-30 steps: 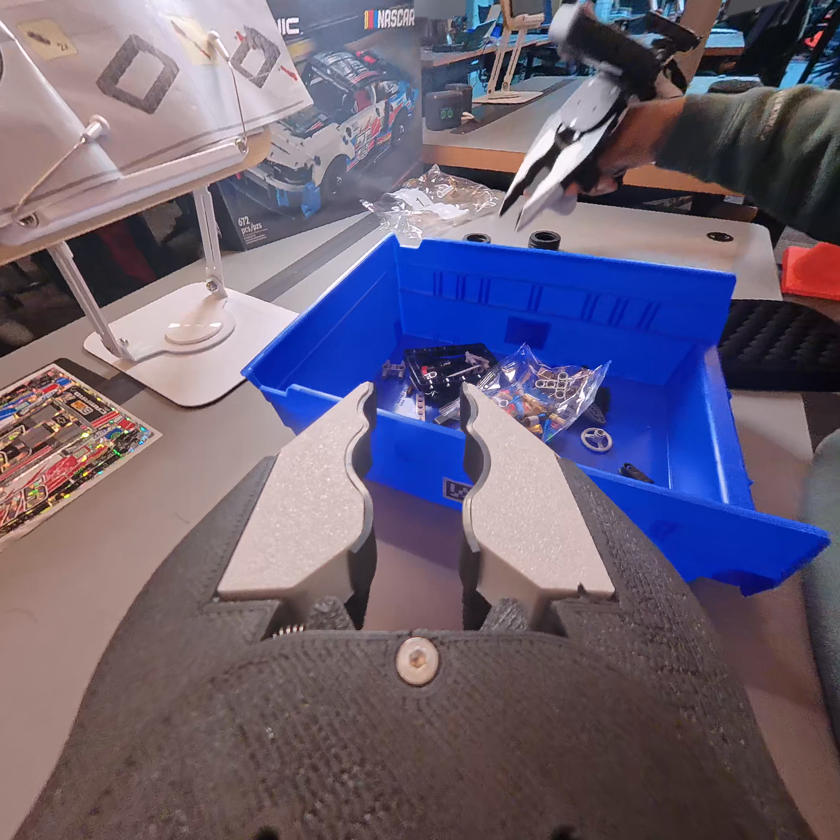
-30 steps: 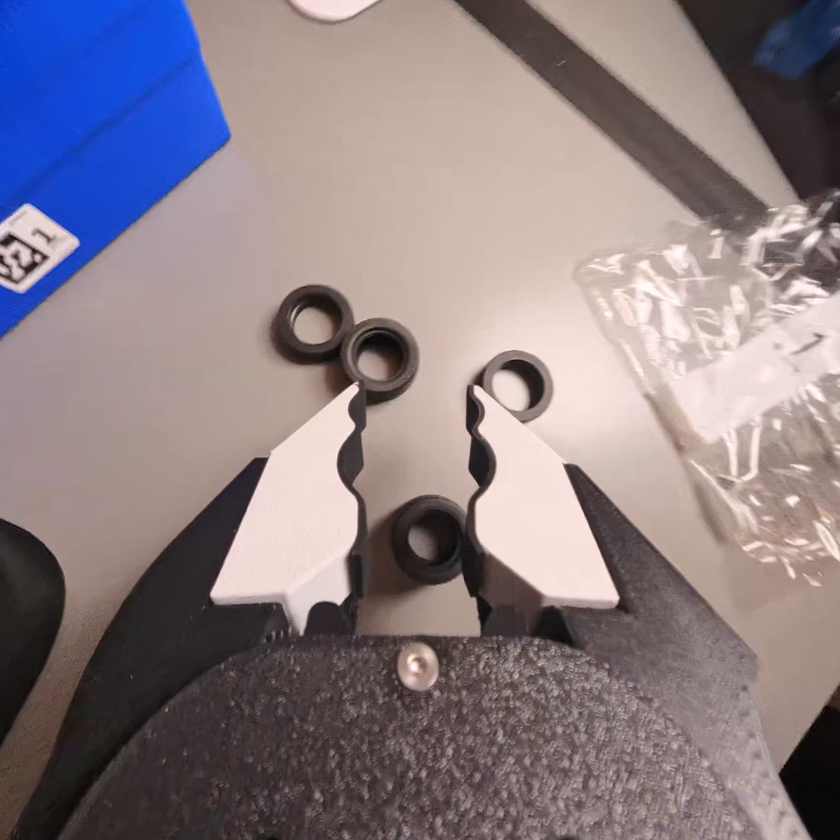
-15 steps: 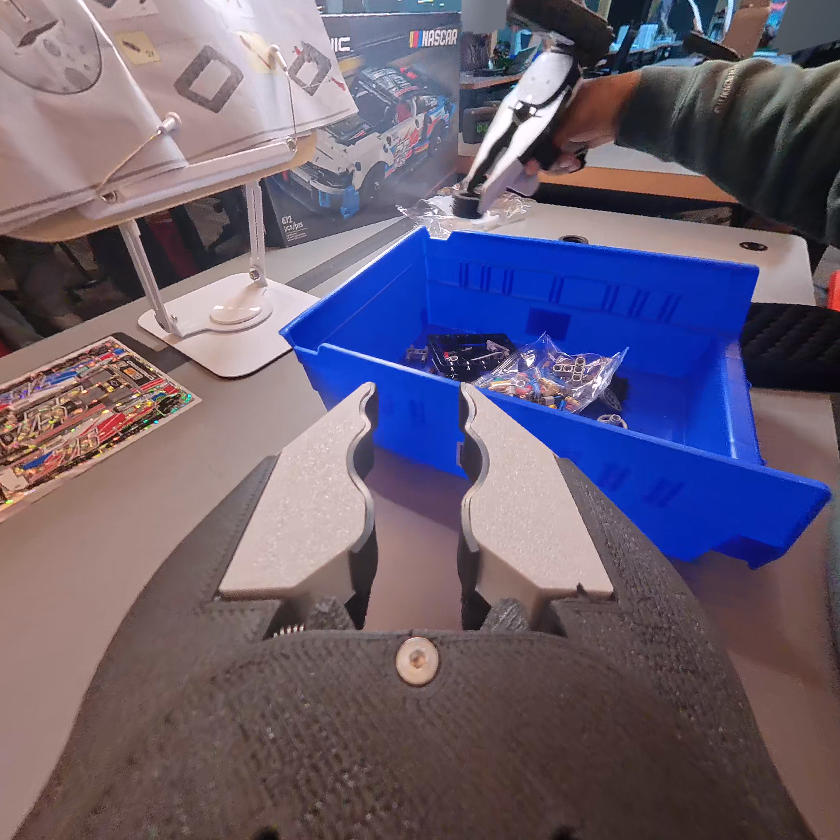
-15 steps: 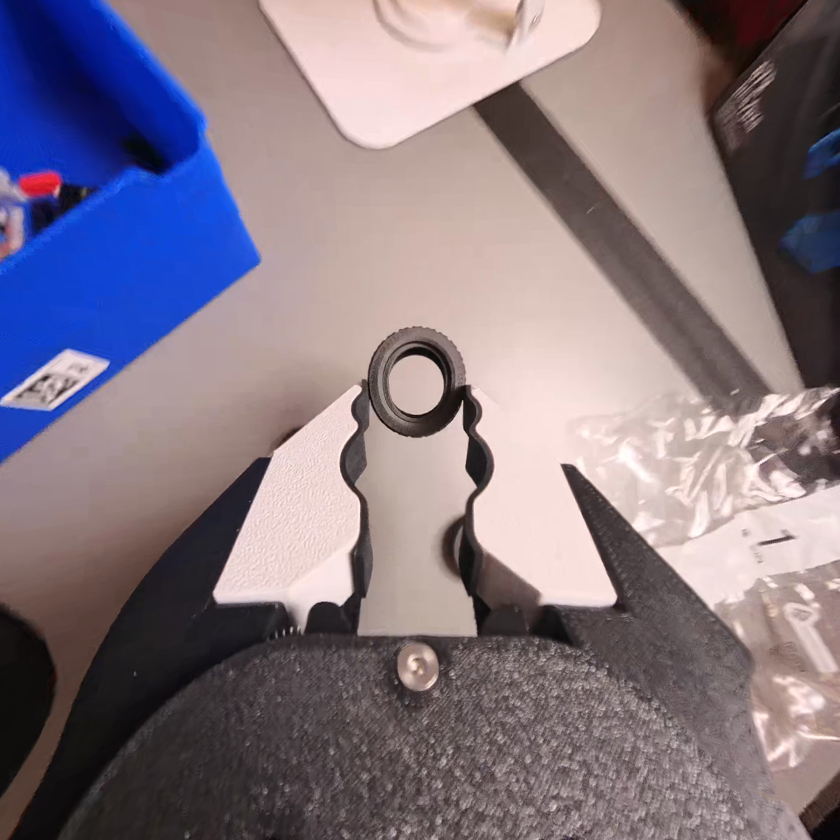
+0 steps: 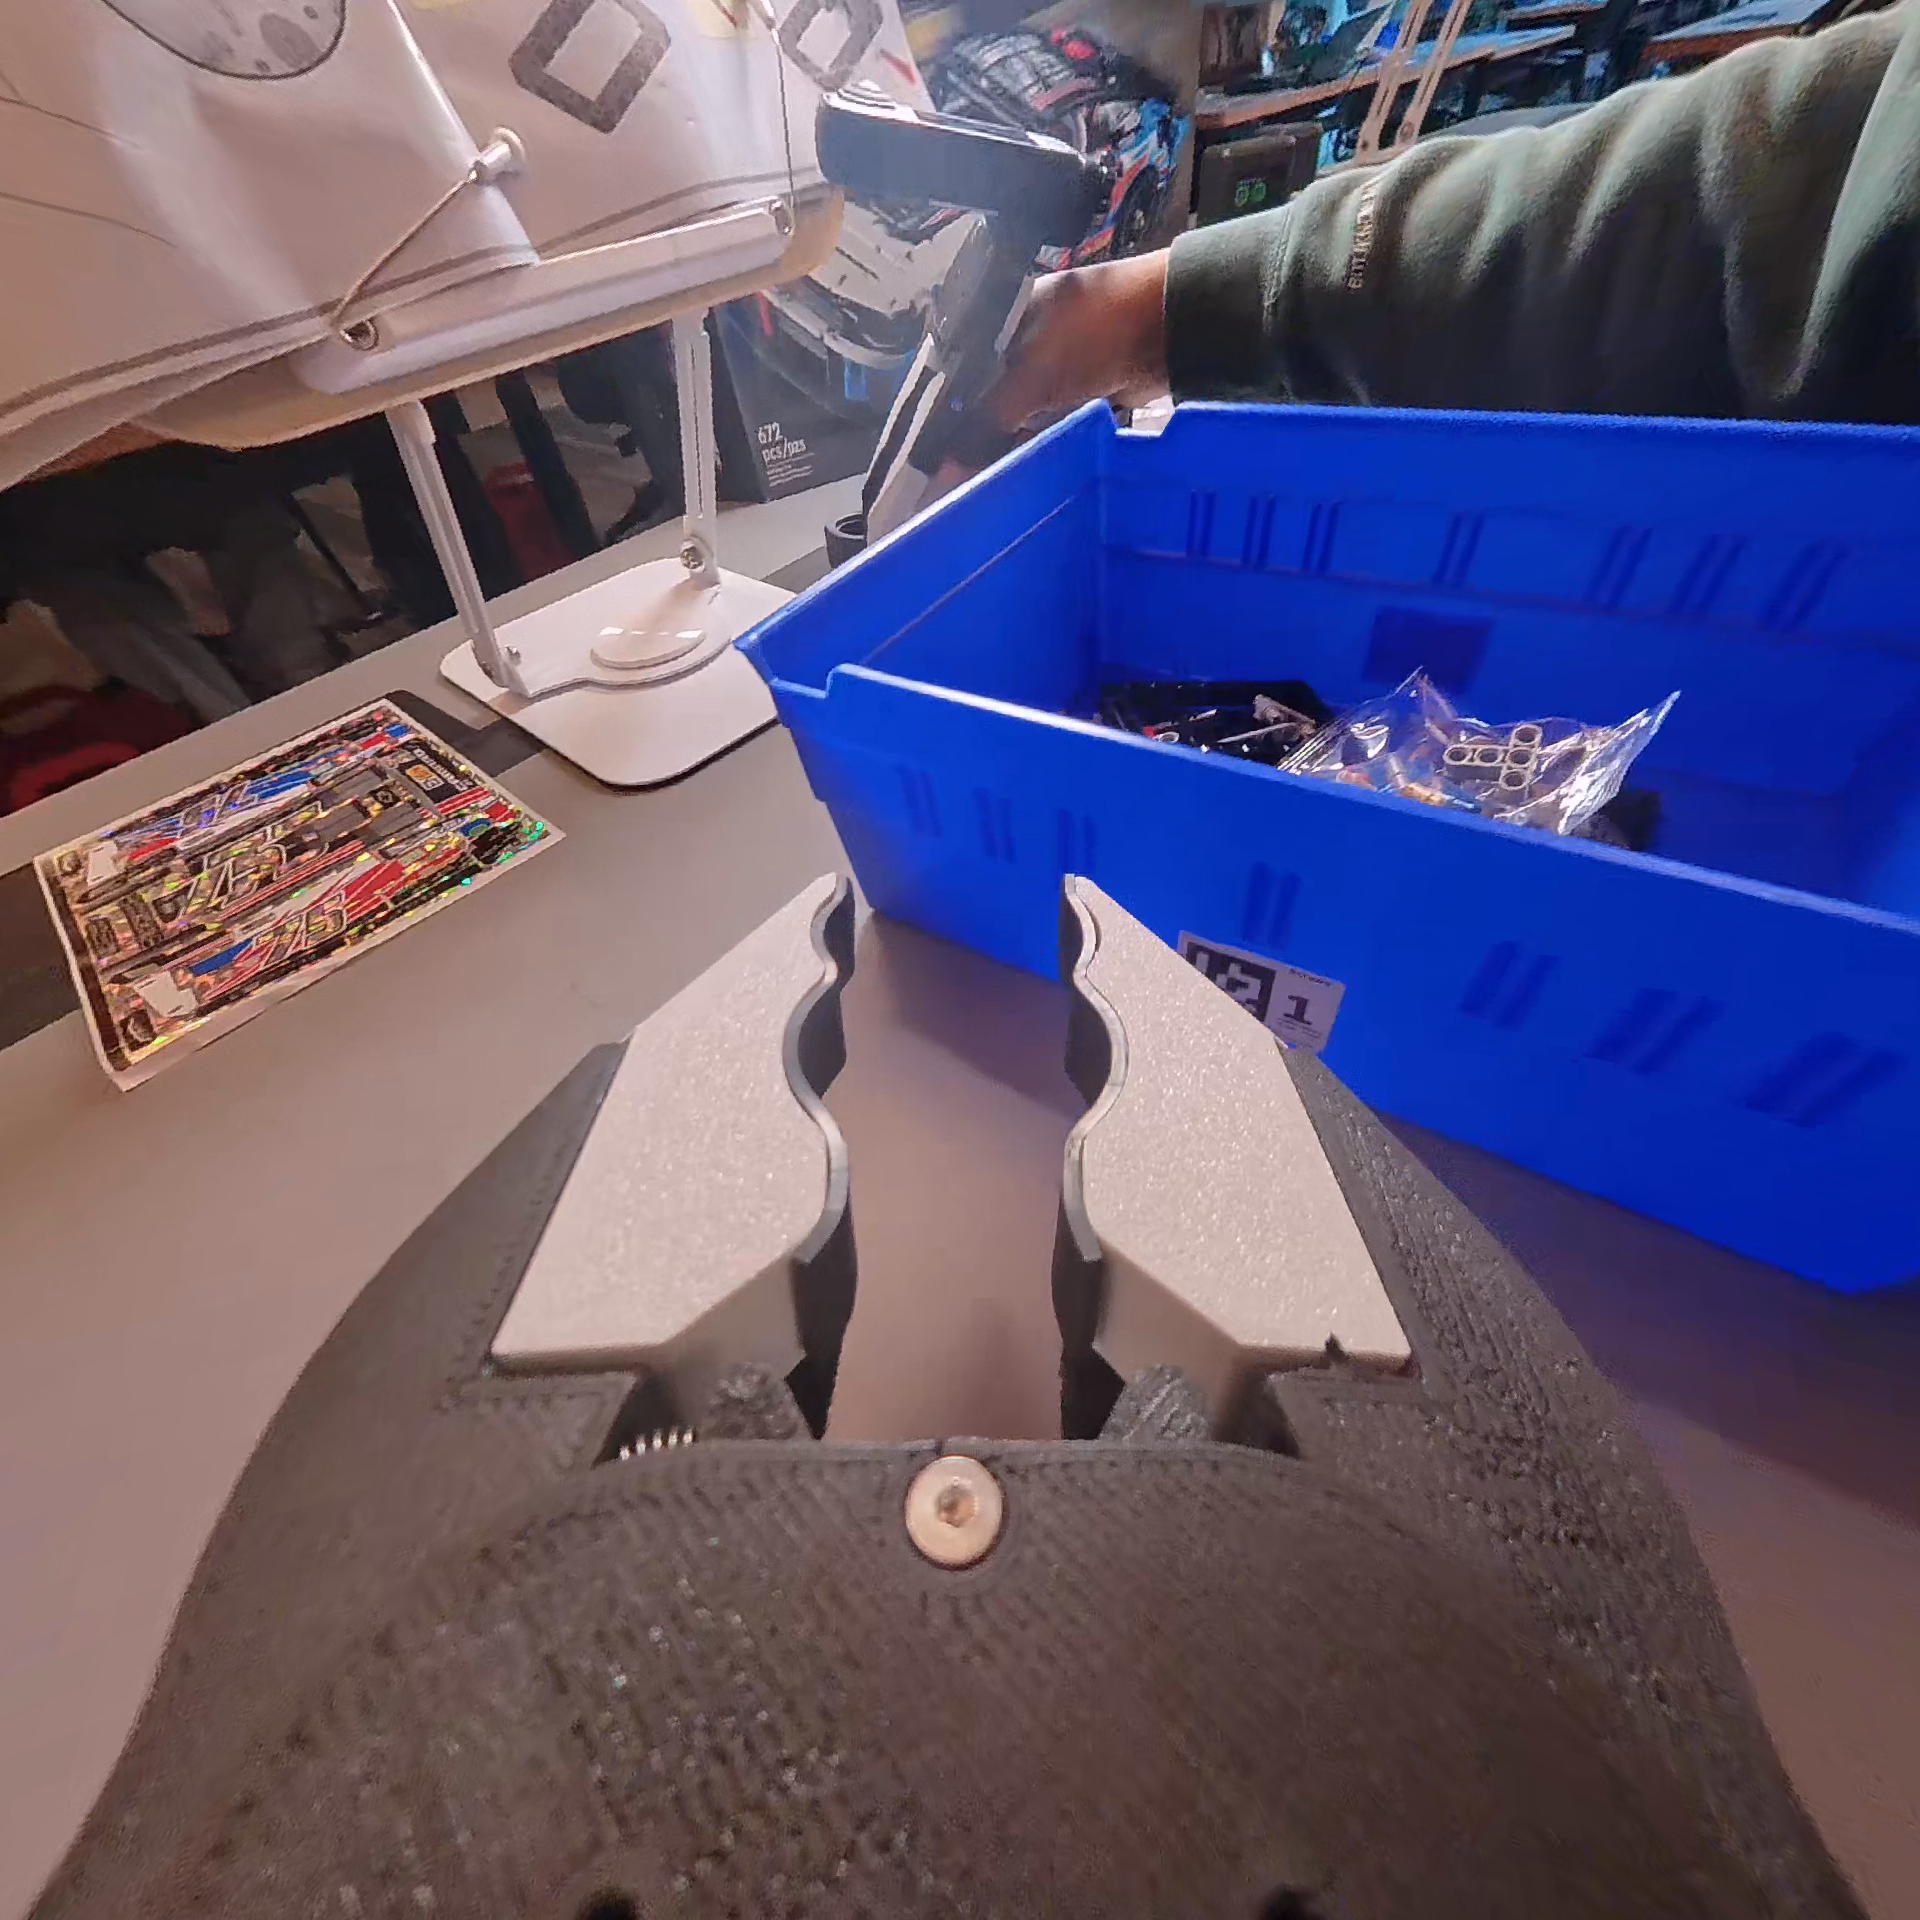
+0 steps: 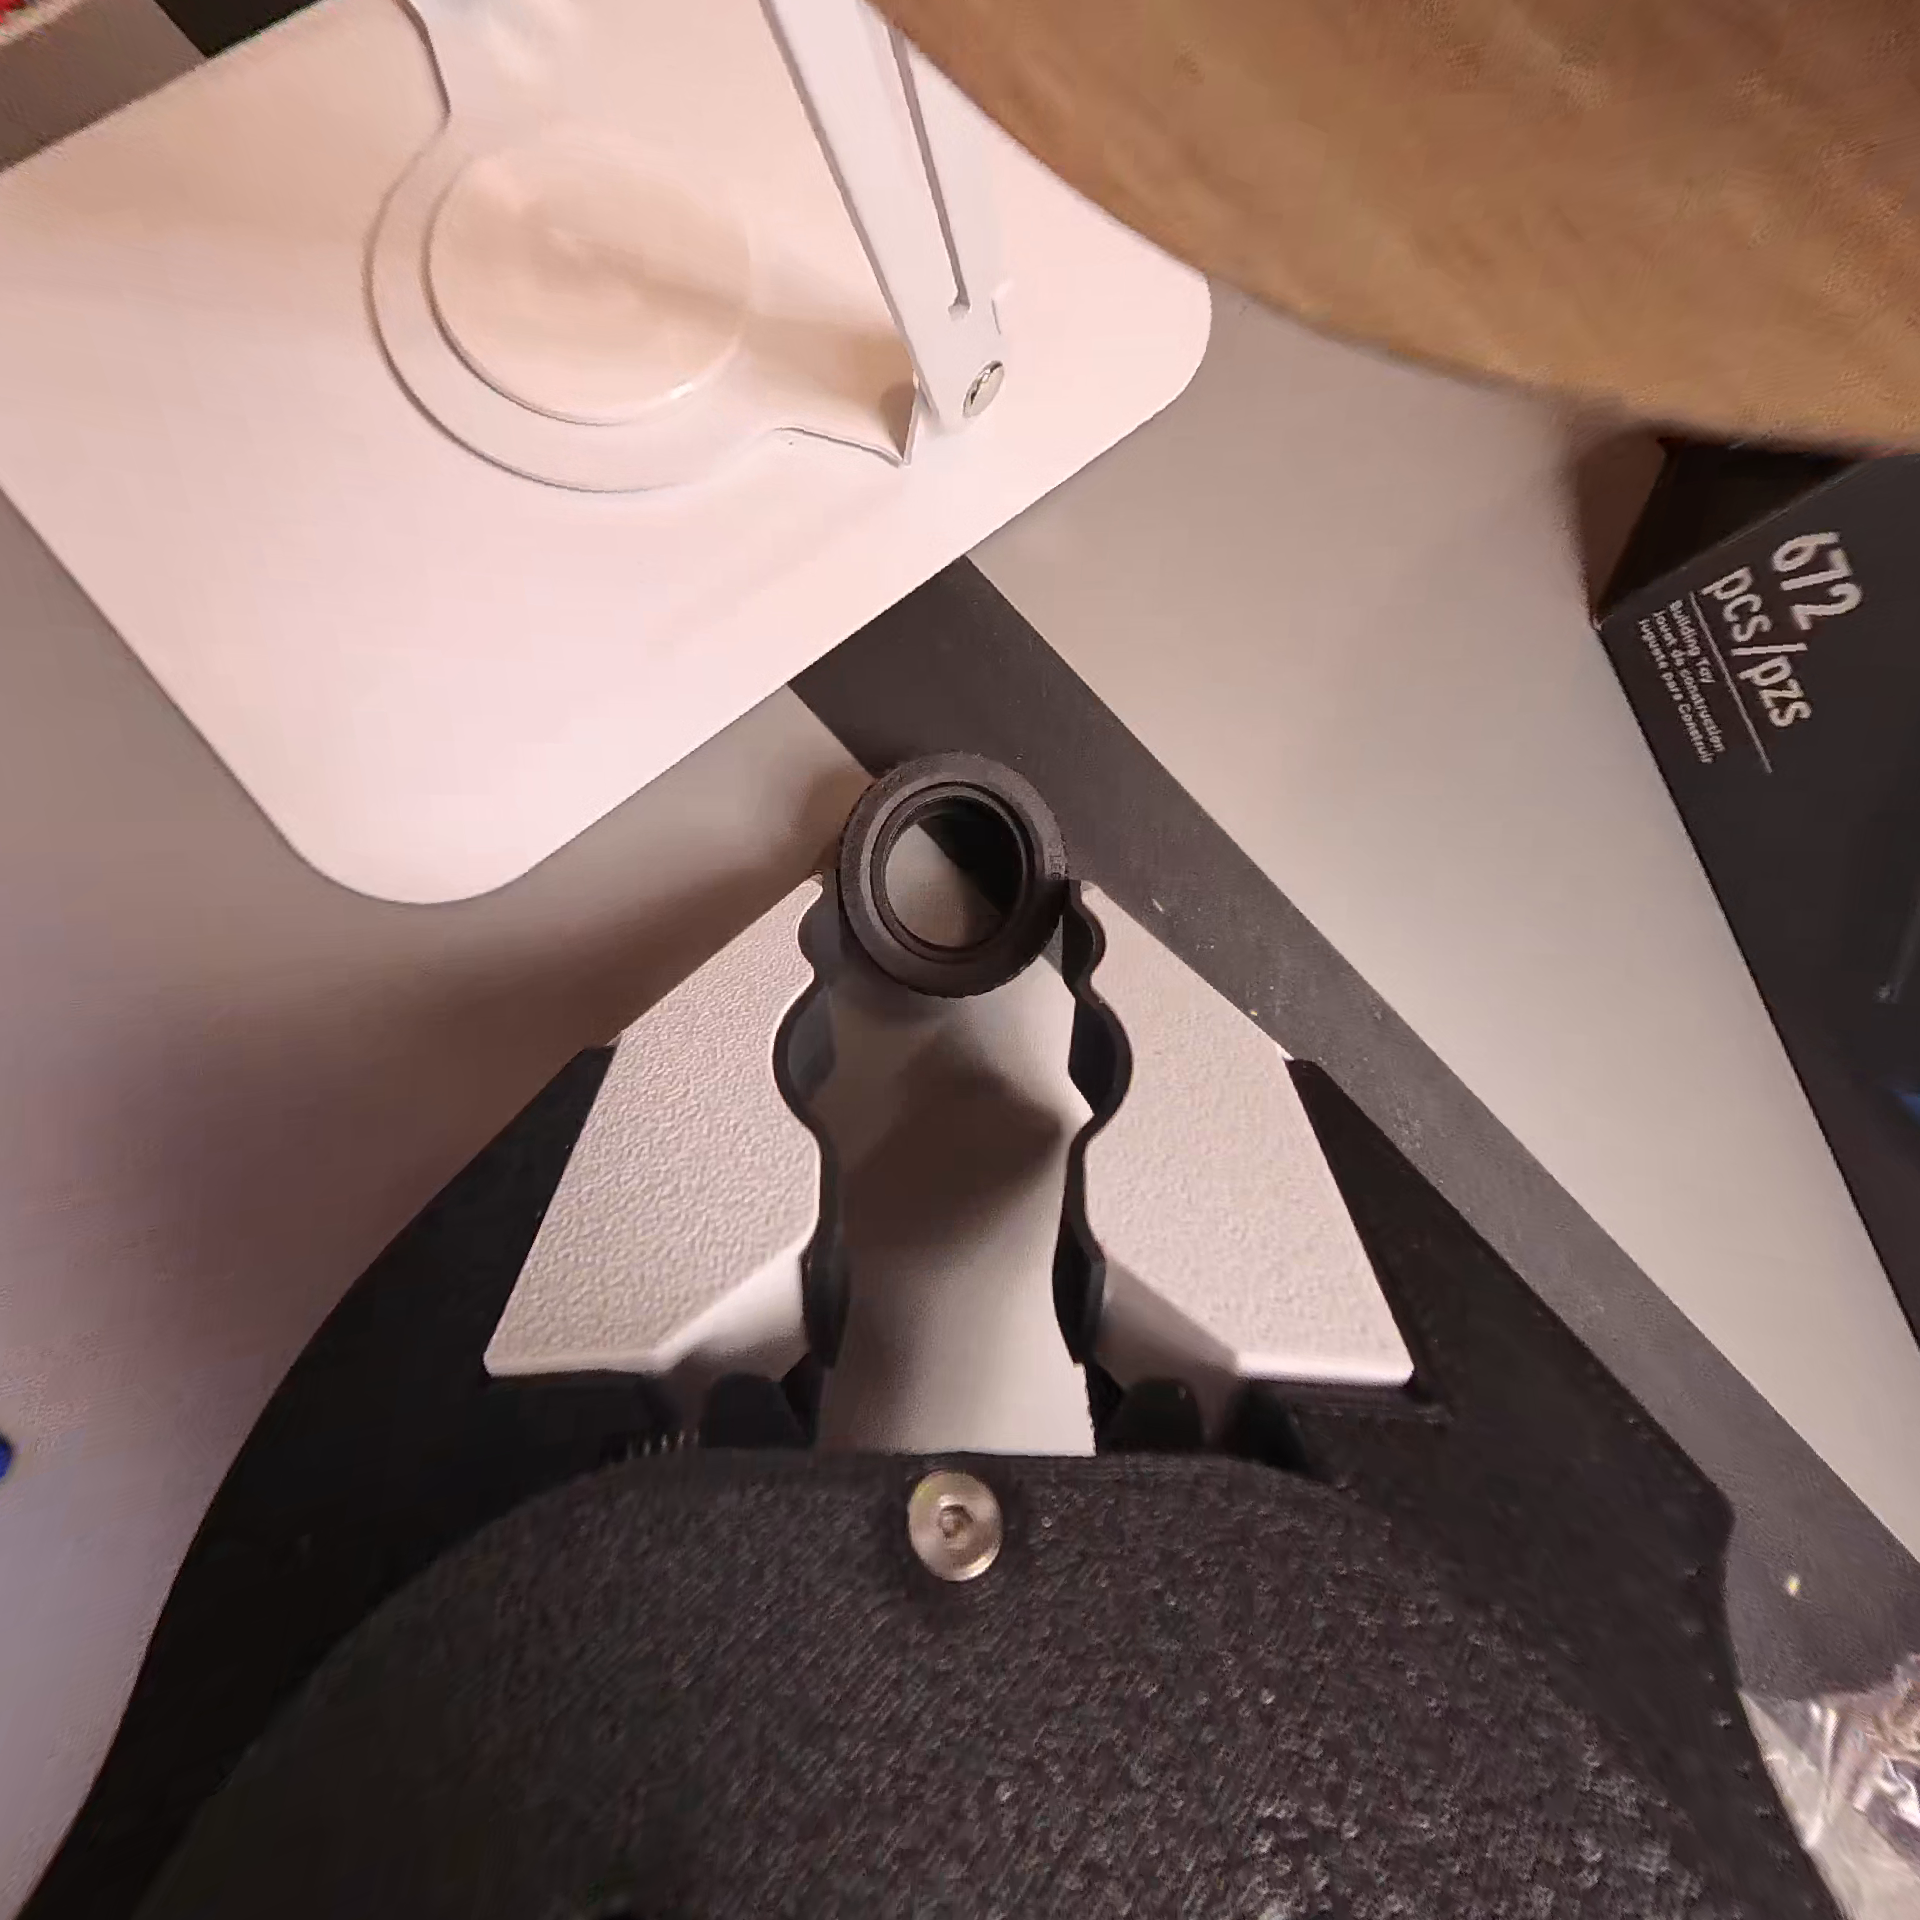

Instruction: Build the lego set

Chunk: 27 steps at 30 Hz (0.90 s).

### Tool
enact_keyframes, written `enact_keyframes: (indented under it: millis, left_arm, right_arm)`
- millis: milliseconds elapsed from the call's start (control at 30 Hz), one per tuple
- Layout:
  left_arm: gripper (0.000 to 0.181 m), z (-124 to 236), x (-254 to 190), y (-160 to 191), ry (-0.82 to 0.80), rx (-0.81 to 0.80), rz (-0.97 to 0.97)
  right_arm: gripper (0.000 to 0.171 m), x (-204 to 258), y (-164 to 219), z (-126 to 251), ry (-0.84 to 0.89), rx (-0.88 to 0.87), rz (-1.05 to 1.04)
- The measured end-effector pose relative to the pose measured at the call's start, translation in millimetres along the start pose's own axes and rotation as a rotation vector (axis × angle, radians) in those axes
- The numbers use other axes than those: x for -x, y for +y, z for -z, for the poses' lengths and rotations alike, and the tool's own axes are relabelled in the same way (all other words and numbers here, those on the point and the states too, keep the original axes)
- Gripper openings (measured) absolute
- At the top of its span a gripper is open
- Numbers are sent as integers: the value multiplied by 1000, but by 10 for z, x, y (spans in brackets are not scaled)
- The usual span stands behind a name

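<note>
Right gripper [image 6: 951, 883], jaws clamped at their tips on a small black rubber tyre [image 6: 954, 878], carried just above the grey tabletop [image 6: 312, 1039]; left gripper [image 5: 951, 935], jaws apart and empty, low over the same table just short of the blue parts bin [image 5: 1455, 997].

All places are given from the bin. Nearest, against its front wall, the empty left gripper. Inside it, a clear bag of small parts [image 5: 1486, 758] lying beside a black assembly [image 5: 1205, 712]. To the left of its near corner, a foil sticker sheet [image 5: 281, 873] flat on the table. Beyond its left corner, the white stand base [image 5: 623, 686] carrying the open instruction booklet [image 5: 312, 156]; the tyre hangs just off the edge of this base, over a dark strip in the tabletop [image 6: 1195, 862]. Farther off, the black set box [image 6: 1787, 779], then shelving in a cluttered workroom.

Step in hand, by judgement: transfer of a picked tyre toward the build. The next move calls for a wheel rim to seat it on, and for the idle left gripper to hold that part steady.
</note>
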<state>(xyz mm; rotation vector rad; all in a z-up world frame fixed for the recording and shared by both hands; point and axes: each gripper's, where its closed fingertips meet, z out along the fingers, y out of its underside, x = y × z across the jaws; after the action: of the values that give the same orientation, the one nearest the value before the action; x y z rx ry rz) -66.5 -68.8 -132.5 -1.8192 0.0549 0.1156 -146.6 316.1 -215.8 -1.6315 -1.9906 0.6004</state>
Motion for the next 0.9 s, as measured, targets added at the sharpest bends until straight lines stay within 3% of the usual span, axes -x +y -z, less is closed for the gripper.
enact_keyframes:
  millis: [100, 167, 333, 500, 600, 767, 800, 833, 900]
  left_arm:
    - [37, -8, 40, 52, 2, 14, 15]
    - [37, -2, 40, 54, 8, 13, 27]
    - [38, 43, 6, -8, 5, -2, 0]
    - [38, 54, -49, -55, 11, -12, -20]
    - [39, 50, -85, -89, 27, -27, -9]
    - [42, 42, -148, -172, 43, -64, 1]
    - [43, 43, -166, -196, 44, -73, -3]
    - [44, 43, -187, -220, 47, -82, -8]
    - [45, 42, -215, -268, 45, -98, -13]
  right_arm:
    - [42, -6, -16, -41, -2, -4, -14]
    - [55, 12, -5, 50, -12, -17, -19]
    - [54, 94, 234, 957, -33, -85, 16]
    - [51, 198, 1398, 1924, -25, 124, 67]
    - [62, 256, 2142, 2249, -37, 244, -36]
    - [69, 401, 2684, 2268, -31, 227, -129]
    - [62, 408, 2694, 2227, -24, 201, -135]
    - [42, 403, 2682, 2198, -15, 175, -140]
    - [38, 407, 2598, 2186, -20, 137, -137]
